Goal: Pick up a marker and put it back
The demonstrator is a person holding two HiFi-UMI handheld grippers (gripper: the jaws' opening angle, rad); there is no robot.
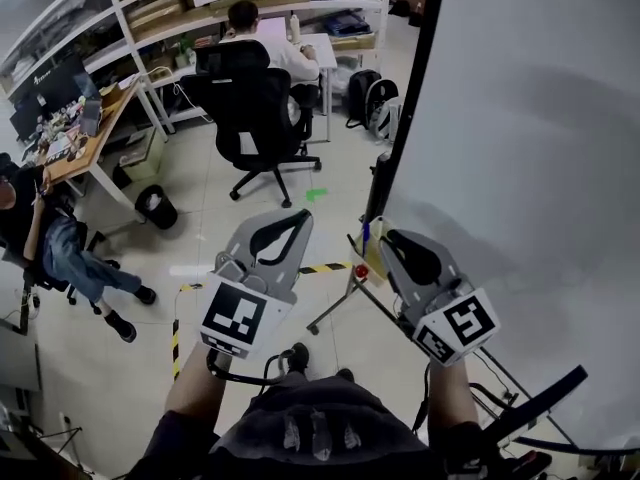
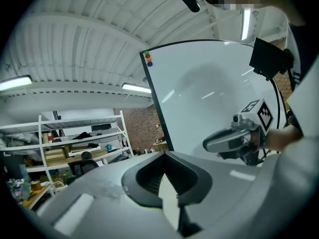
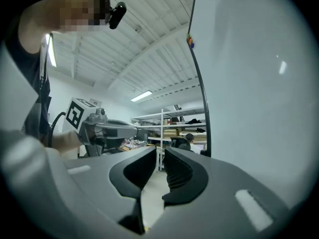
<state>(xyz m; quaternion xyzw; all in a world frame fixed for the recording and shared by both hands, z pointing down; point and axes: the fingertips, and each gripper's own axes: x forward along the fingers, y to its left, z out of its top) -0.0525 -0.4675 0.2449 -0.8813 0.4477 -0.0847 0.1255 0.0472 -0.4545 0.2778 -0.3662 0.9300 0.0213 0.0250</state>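
1. A whiteboard [image 1: 520,148] on a wheeled stand rises just right of the right hand-held gripper [image 3: 160,151] and fills that side of the head view.
2. The tiled floor [image 1: 330,148] spreads below and ahead of both hand-held grippers.
3. White shelving [image 1: 150,8] loaded with boxes runs along the far wall, well beyond the jaw tips.
4. A wooden worktop [image 1: 95,138] crowded with small items lies far off to the left of the left hand-held gripper [image 2: 163,154].
5. A black office chair [image 1: 255,108] stands ahead of the left hand-held gripper, and a seated person [image 1: 262,43] in a white top is behind it at a far desk.
6. Another seated person [image 1: 50,238] in jeans is well to the left of the left hand-held gripper.
7. The left hand-held gripper is held out over the floor, its jaw tips together with nothing between them.
8. The right hand-held gripper points at the board's lower left corner, its jaws a narrow gap apart and empty.
9. A black bin [image 1: 157,206] sits on the floor, left of and beyond the left hand-held gripper.
10. What looks like a blue marker [image 1: 366,232] stands at the board's lower left corner, just beside the right hand-held gripper's jaw tips and not touched by them.
11. Three small coloured magnets [image 2: 147,59] cling to the board's top corner, high above both hand-held grippers.
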